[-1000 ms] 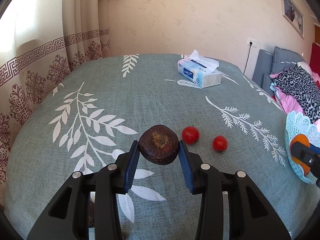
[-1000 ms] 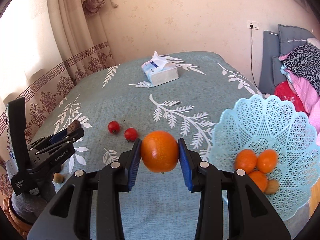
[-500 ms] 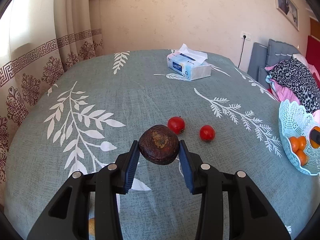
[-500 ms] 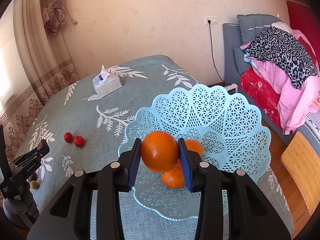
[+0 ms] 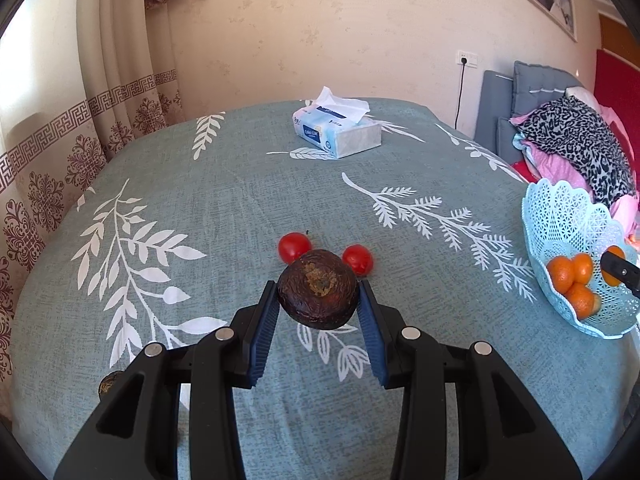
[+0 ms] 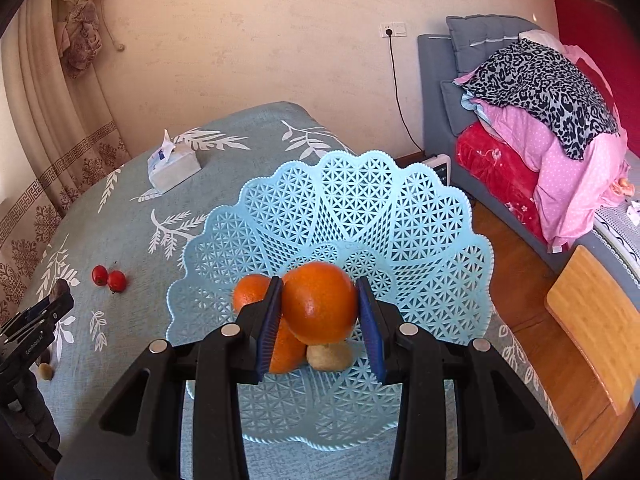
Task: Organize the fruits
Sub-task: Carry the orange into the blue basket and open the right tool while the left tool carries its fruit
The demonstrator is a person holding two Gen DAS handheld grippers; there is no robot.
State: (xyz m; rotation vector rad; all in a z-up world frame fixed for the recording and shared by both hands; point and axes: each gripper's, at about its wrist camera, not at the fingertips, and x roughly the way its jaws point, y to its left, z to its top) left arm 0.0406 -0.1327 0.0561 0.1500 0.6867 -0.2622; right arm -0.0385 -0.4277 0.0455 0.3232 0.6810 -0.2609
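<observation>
The right gripper (image 6: 320,312) clamps an orange (image 6: 320,300) above the blue basket (image 6: 420,240), while the left gripper (image 5: 318,300) pinches a dark wrinkled fruit (image 5: 318,294) over the table (image 5: 240,200), just before two tomatoes (image 5: 294,246).

The tissue pack (image 5: 338,133) carried a blue label with white lettering, too small and blurred to read. Small pale lettering ran along the side of the left gripper (image 6: 34,334) in the right wrist view, but it could not be made out.
</observation>
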